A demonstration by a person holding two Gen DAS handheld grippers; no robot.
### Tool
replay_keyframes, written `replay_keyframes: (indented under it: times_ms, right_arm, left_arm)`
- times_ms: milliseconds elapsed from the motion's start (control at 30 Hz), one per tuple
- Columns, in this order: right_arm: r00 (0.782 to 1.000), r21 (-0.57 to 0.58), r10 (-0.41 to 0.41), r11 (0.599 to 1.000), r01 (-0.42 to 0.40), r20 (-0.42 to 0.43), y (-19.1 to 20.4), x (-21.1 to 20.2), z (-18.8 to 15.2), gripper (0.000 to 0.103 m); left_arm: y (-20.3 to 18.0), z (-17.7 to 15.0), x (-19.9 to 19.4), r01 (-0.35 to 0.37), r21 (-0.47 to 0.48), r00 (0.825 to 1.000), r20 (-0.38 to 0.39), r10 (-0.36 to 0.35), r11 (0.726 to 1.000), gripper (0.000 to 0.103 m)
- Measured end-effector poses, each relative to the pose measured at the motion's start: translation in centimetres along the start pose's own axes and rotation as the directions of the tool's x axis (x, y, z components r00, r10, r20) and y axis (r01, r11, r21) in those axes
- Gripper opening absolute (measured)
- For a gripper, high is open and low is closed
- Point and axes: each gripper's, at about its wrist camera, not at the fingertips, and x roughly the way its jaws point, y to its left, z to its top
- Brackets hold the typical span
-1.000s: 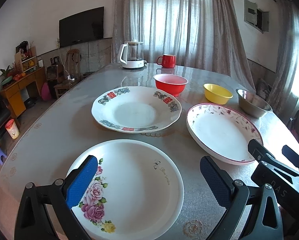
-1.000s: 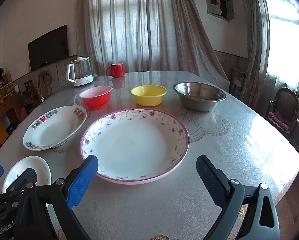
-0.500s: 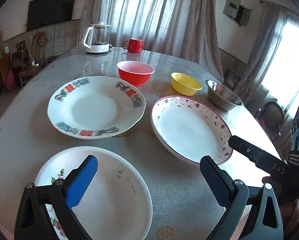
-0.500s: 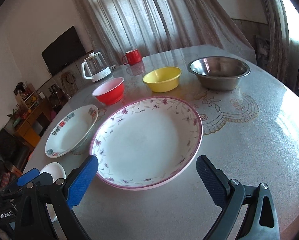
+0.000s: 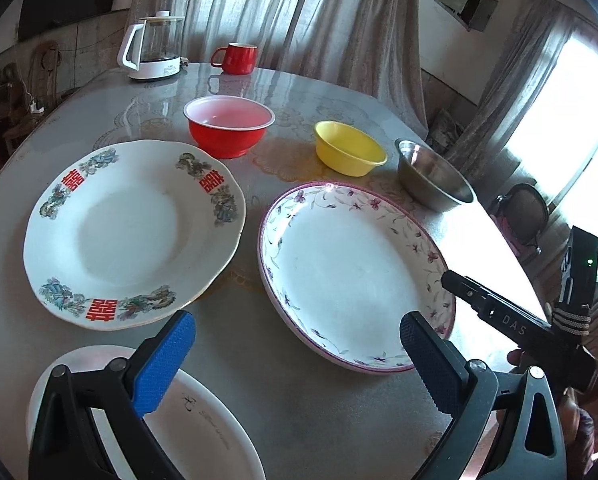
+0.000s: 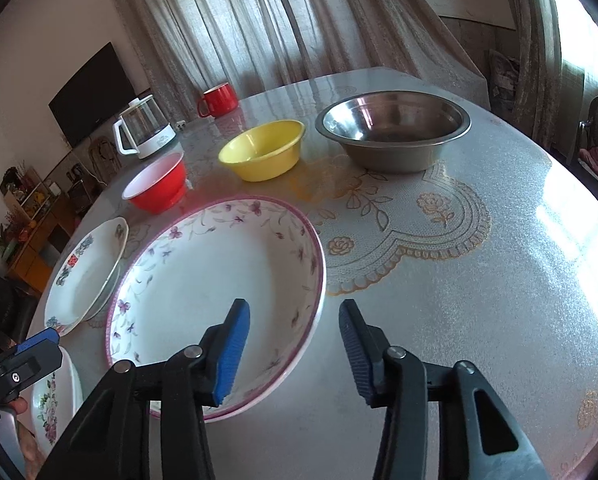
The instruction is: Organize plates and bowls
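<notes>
While its jaws are closing, the right gripper (image 6: 295,344) straddles the near rim of the purple-flowered plate (image 6: 203,280) at lower centre of the right wrist view, its pads not yet pressing it. The left gripper (image 5: 295,364) stands spread wide and empty, above the table (image 5: 319,400), between that plate and the rose plate (image 5: 203,432) at lower left.

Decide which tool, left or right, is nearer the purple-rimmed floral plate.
Right. The right tool, its jaws closing, straddles the near rim of the purple-rimmed floral plate without pressing it. The left tool hangs open over bare table beside that plate's near-left edge.
</notes>
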Motion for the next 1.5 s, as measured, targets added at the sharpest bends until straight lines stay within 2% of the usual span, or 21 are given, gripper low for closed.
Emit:
replay_keyframes:
  times_ms: [133, 233, 300, 400, 433, 500, 600, 800, 1033, 1067, 1133, 1300, 1500]
  right_arm:
    - [1.0, 0.02, -0.01, 1.0, 0.011, -0.015, -0.9, 1.0, 0.4, 0.044]
    - [1.0, 0.03, -0.005, 1.0, 0.006, -0.029, -1.4, 1.7, 0.6, 0.044]
    - [0.999, 0.029, -0.004, 1.0, 0.005, -0.041, -1.5, 2.2, 0.6, 0.036]
    - [0.998, 0.022, -0.009, 1.0, 0.01, -0.055, -1.4, 2.9, 0.6, 0.029]
    - [0.999, 0.017, -0.01, 1.0, 0.011, -0.049, -1.4, 3.0, 0.6, 0.028]
    - [0.999, 0.013, -0.003, 1.0, 0.004, -0.05, -1.4, 3.1, 0.7, 0.028]
    - [0.999, 0.006, 0.003, 1.0, -0.003, -0.052, -1.4, 3.3, 0.9, 0.028]
    - [0.998, 0.0, 0.016, 1.0, -0.016, -0.058, -1.5, 3.5, 1.1, 0.028]
    - [0.998, -0.051, 0.009, 0.999, -0.012, -0.058, -0.9, 3.8, 1.2, 0.027]
    - [0.998, -0.068, 0.015, 0.998, -0.019, -0.062, -0.6, 3.9, 1.1, 0.019]
    - [0.998, -0.087, -0.004, 0.996, -0.001, -0.057, -0.1, 4.0, 1.0, 0.019]
    - [0.998, -0.078, 0.003, 0.997, -0.008, -0.067, -0.9, 3.7, 1.2, 0.017]
    - [0.998, -0.065, -0.029, 0.998, 0.025, -0.058, -2.5, 2.5, 1.4, 0.015]
  left_arm:
    - [0.3, 0.6, 1.1, -0.012, -0.017, 1.0, -0.014, 0.012, 1.0, 0.098]
    - [0.4, 0.9, 2.2, -0.019, -0.02, 0.998, -0.053, 0.018, 1.0, 0.086]
    - [0.5, 1.0, 3.0, -0.021, -0.02, 0.997, -0.08, 0.019, 1.0, 0.073]
    - [0.2, 1.2, 3.6, -0.025, -0.008, 0.995, -0.095, 0.025, 1.0, 0.067]
    - [0.3, 1.2, 3.9, -0.035, -0.008, 0.994, -0.101, 0.034, 0.999, 0.065]
    - [0.4, 1.2, 4.3, -0.037, -0.013, 0.992, -0.12, 0.035, 0.999, 0.053]
    - [0.0, 1.3, 5.1, -0.054, 0.006, 0.99, -0.132, 0.054, 0.999, 0.042]
    - [0.0, 1.3, 6.5, -0.06, 0.005, 0.984, -0.17, 0.06, 0.998, 0.035]
    - [-0.4, 1.0, 6.3, -0.098, 0.051, 0.982, -0.159, 0.105, 0.994, 0.032]
    - [-0.5, 0.9, 6.3, -0.097, 0.056, 0.982, -0.155, 0.105, 0.994, 0.032]
    - [-0.7, 0.8, 6.0, -0.097, 0.069, 0.984, -0.146, 0.107, 0.993, 0.032]
    - [-1.7, 0.6, 5.1, -0.054, 0.086, 0.991, -0.116, 0.063, 0.995, 0.032]
    - [-3.1, -0.4, 5.4, -0.008, 0.094, 0.99, -0.142, 0.021, 0.996, 0.032]
